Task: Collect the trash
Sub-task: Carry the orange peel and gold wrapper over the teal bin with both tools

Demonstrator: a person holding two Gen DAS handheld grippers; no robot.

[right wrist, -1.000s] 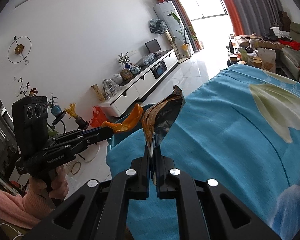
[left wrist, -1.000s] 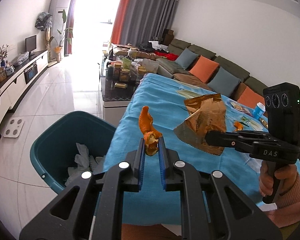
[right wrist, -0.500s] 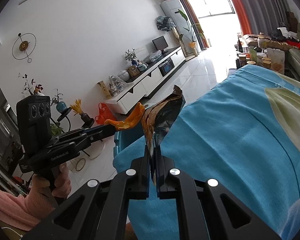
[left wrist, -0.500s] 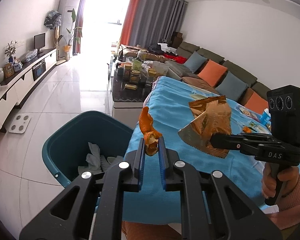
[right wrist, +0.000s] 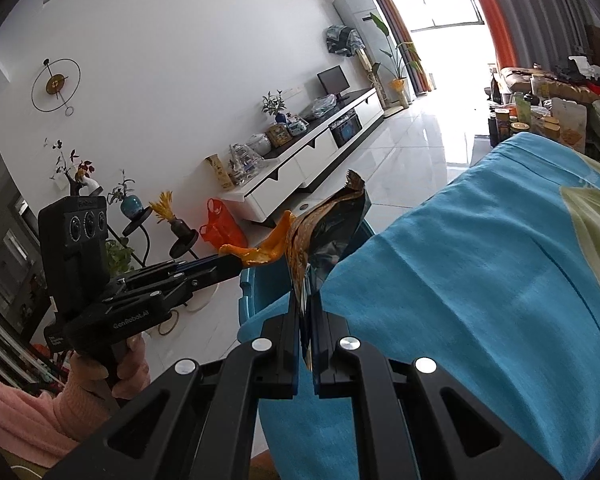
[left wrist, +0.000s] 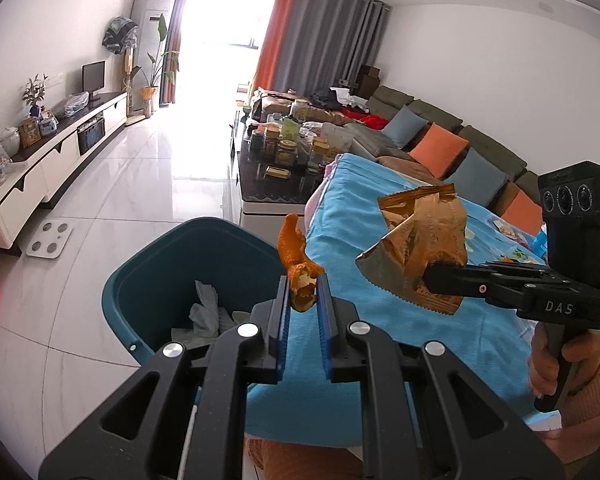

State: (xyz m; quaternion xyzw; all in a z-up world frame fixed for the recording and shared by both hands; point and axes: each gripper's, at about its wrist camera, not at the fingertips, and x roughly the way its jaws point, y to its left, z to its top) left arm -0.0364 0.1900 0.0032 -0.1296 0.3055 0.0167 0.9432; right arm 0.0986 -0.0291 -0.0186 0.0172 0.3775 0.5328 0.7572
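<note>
- The left gripper (left wrist: 304,294) has its blue-padded fingers (left wrist: 283,312) closed on a curl of orange peel (left wrist: 298,268); the peel stands up out of the grip, its top end curling above the fingers; seen from the right wrist, the same peel (right wrist: 268,246) sticks out sideways from the tip of the left gripper (right wrist: 236,262).
- The right gripper (right wrist: 306,312) has its fingers (right wrist: 294,320) pressed together on the lower edge of a crumpled brown snack wrapper (right wrist: 328,232); the wrapper rises upright above the grip, foil lining showing; from the left wrist the wrapper (left wrist: 420,248) hangs at the tip of the right gripper (left wrist: 434,278), its zigzag edge lowest.
- A teal trash bin (left wrist: 140,280) stands on the white tile floor just beside the blue cloth-covered counter (left wrist: 380,320); crumpled paper tissue (left wrist: 206,312) lies inside it.
- The peel is held over the bin's near rim, at the counter's edge; the wrapper is held above the blue cloth, to the right of the peel and apart from it.
- A hand (left wrist: 556,364) in a pink sleeve (left wrist: 592,400) grips the right gripper's handle.
</note>
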